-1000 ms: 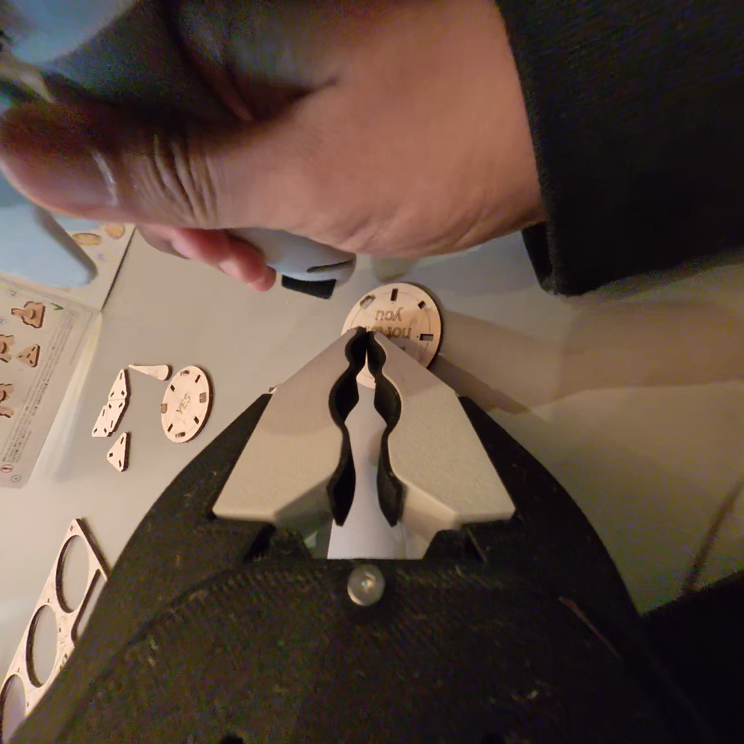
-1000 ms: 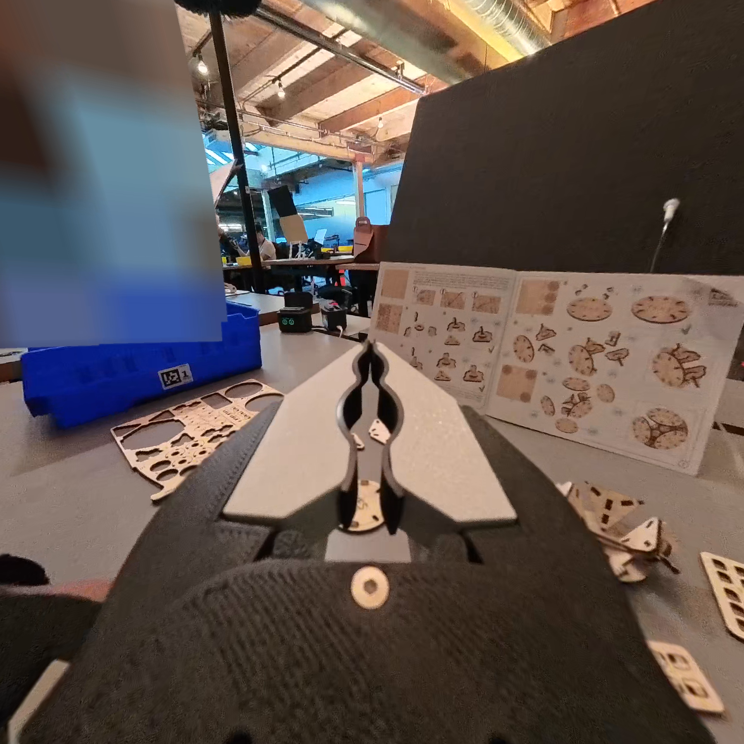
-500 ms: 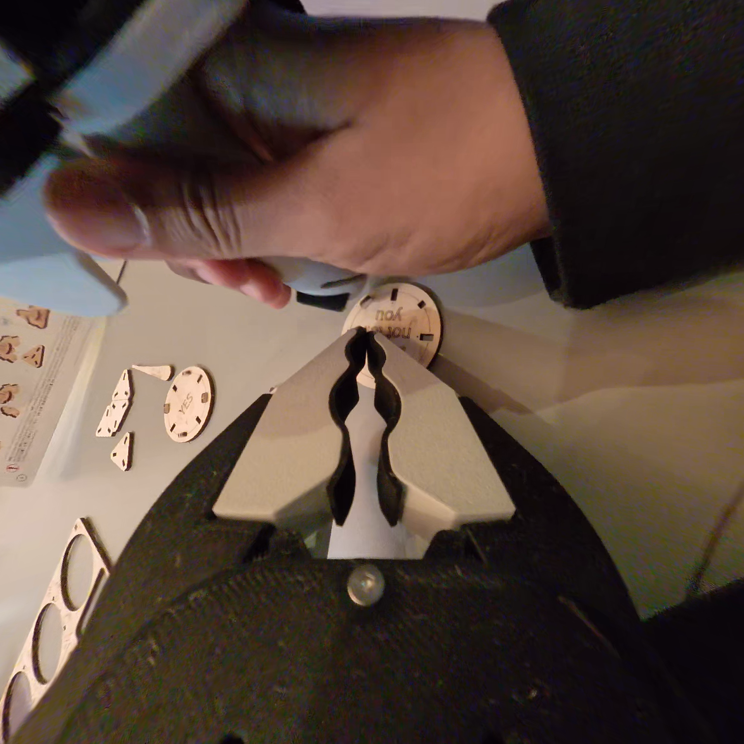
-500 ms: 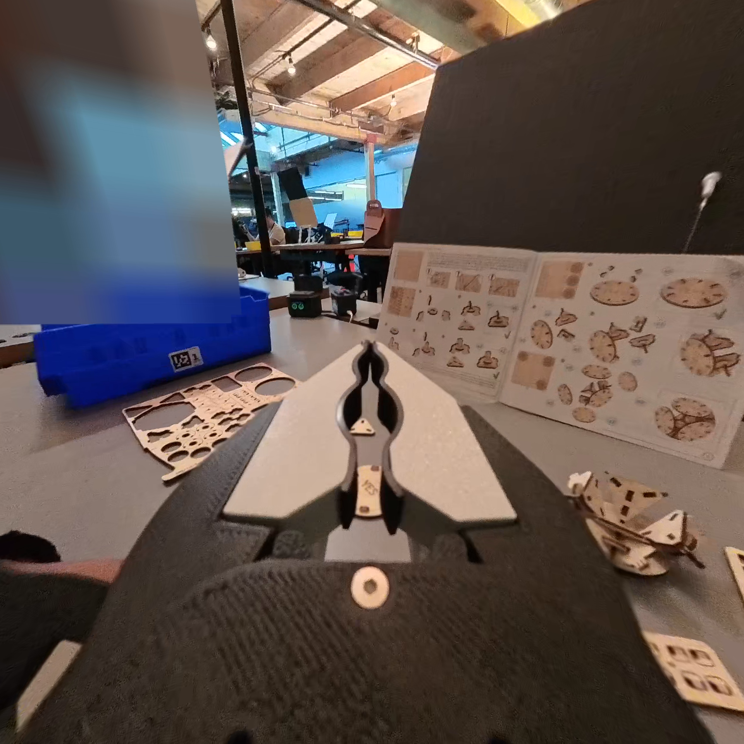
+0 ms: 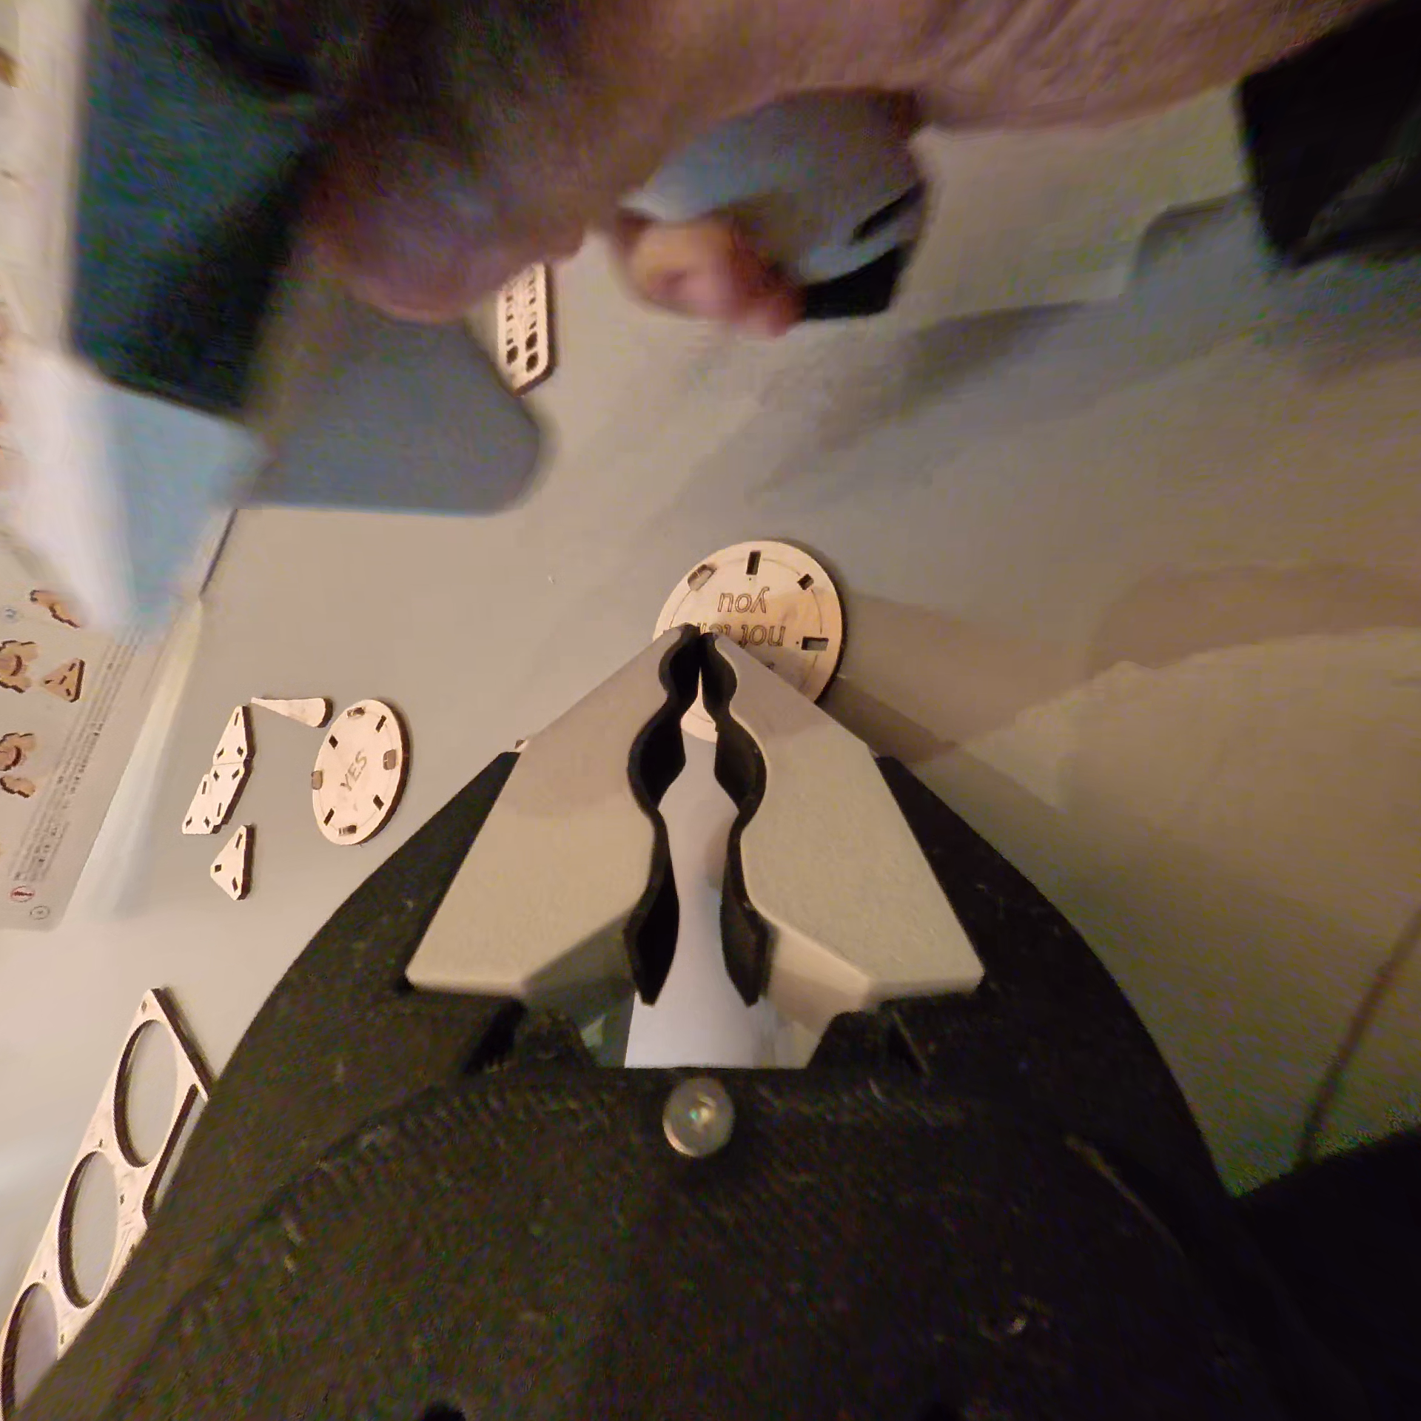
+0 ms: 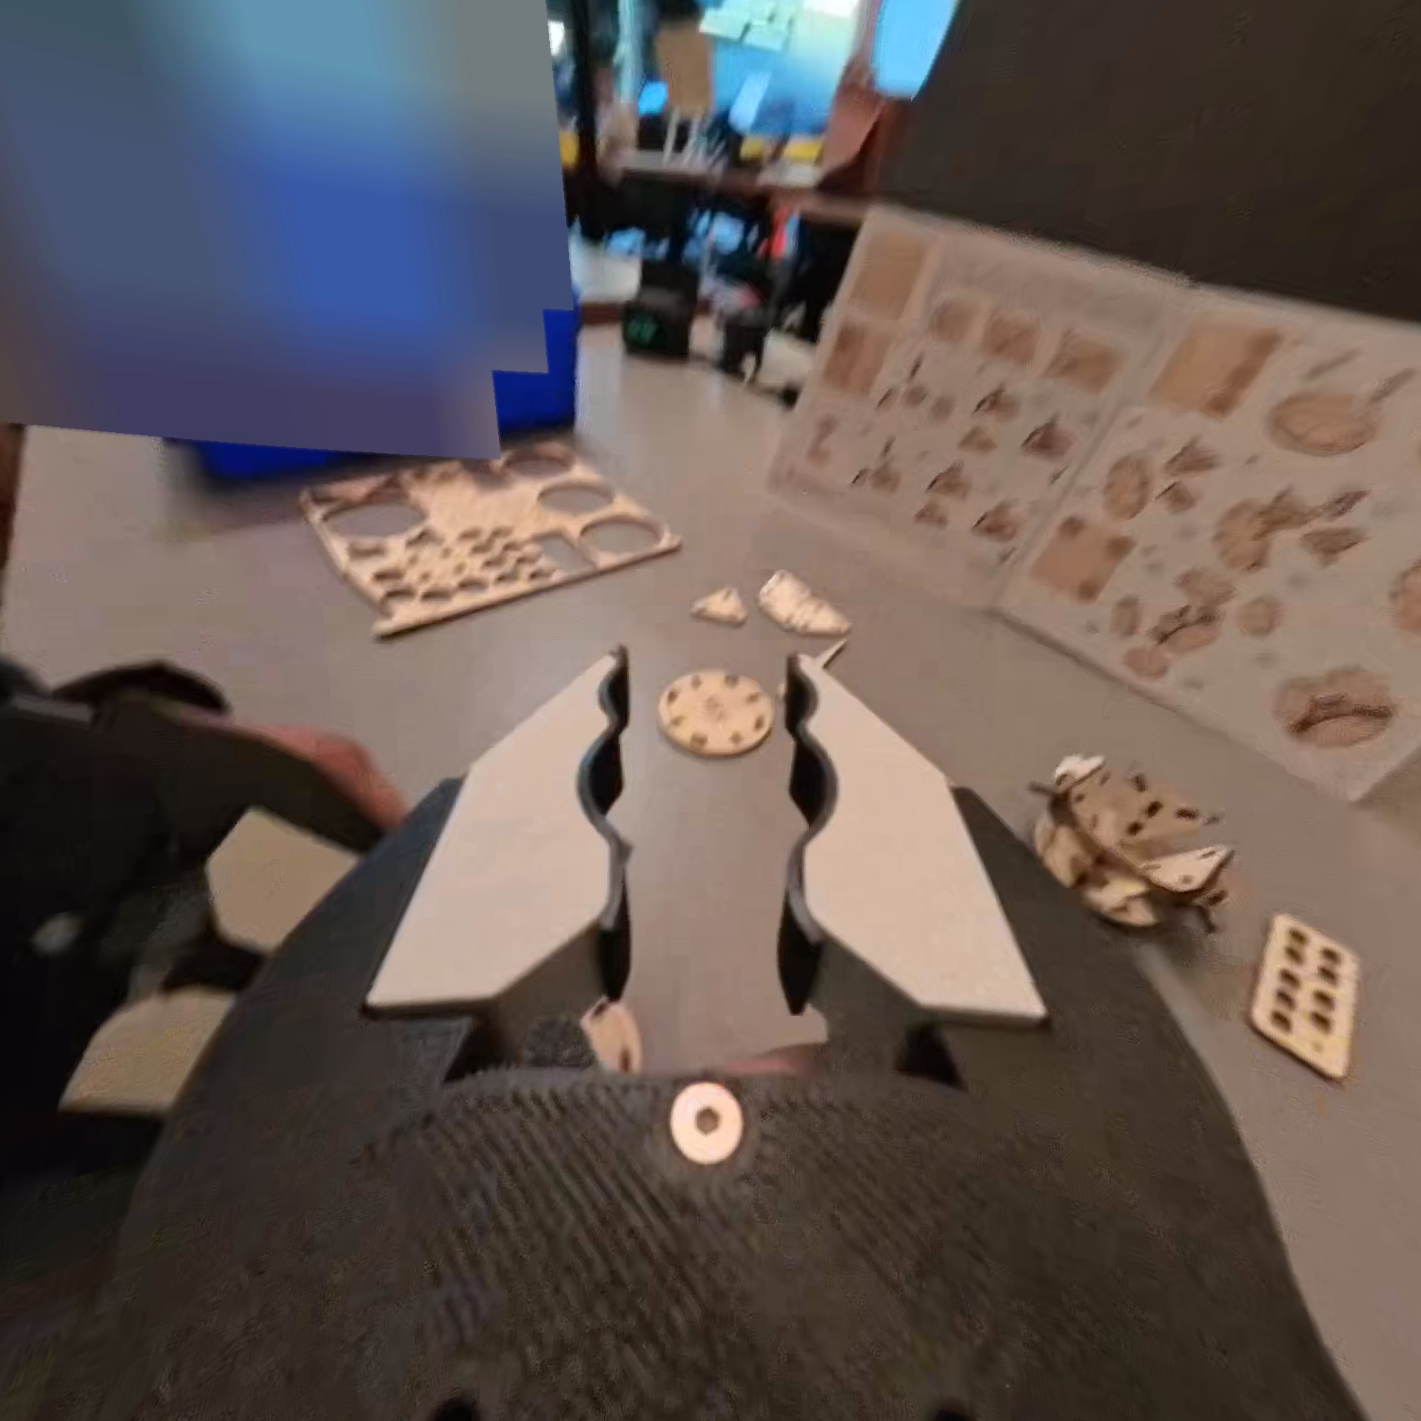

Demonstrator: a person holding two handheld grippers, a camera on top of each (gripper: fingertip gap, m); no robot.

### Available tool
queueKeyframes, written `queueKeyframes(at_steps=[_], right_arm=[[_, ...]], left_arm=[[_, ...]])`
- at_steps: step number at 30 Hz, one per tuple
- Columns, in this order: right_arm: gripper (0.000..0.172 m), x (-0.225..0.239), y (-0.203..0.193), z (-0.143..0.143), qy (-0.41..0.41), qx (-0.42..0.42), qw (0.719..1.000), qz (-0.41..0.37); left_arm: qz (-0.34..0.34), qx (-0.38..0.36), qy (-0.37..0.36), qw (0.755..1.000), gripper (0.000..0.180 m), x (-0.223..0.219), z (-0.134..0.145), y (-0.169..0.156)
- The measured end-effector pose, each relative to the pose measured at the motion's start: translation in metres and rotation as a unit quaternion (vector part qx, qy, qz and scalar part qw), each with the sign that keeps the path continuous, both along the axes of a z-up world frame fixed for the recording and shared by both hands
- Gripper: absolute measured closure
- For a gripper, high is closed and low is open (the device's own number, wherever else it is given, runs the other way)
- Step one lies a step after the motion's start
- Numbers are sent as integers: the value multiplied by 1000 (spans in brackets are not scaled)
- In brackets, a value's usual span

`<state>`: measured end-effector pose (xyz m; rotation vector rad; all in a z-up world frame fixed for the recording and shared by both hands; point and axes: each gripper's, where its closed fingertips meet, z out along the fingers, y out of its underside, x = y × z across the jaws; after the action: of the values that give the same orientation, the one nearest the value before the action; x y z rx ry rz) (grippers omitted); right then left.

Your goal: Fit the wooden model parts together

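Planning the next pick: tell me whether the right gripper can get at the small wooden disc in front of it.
Probably yes: the right gripper is open, the wooden disc lies flat on the table just ahead between its fingers, nothing in between.

Left gripper (image 5: 698,632) jaws closed tip to tip, right gripper (image 6: 706,677) jaws parted, apparently bare

A big workshop: a grey surface (image 6: 961,769) with wooden puzzle pieces (image 6: 1123,846), a cut-out wooden sheet (image 6: 477,538), a picture guide (image 6: 1153,500), more desks (image 6: 738,177) behind.

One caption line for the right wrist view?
Open right gripper hovers over a round wooden disc on the grey table.
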<state>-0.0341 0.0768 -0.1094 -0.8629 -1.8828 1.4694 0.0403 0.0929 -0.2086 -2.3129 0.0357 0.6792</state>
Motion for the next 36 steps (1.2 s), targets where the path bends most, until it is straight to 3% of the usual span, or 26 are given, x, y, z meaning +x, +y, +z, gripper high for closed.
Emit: queueKeyframes(at_steps=[3,6,7,8,13,16,22,24,36], right_arm=[[110,25,16,-44,-111,56,992,9],[108,52,26,-64,-150,77,986,21],[115,59,26,-65,-154,77,985,26],[102,67,22,-65,-154,78,984,44],[108,79,14,-67,-138,88,982,98],[102,88,12,-75,-156,100,974,134],[102,85,12,-95,-172,170,963,117],[111,85,7,-95,-173,167,964,115],[120,83,8,-98,-175,174,964,96]], left_arm=[[0,0,1,1000,180,0,0,0],[0,-1,5,1000,180,0,0,0],[0,-1,4,1000,180,0,0,0],[0,0,2,1000,180,0,0,0],[-1,8,-29,1000,180,0,0,0],[-1,14,-59,998,180,0,0,0],[0,16,-72,997,180,0,0,0],[1,15,-68,998,180,0,0,0],[1,14,-59,998,180,0,0,0]])
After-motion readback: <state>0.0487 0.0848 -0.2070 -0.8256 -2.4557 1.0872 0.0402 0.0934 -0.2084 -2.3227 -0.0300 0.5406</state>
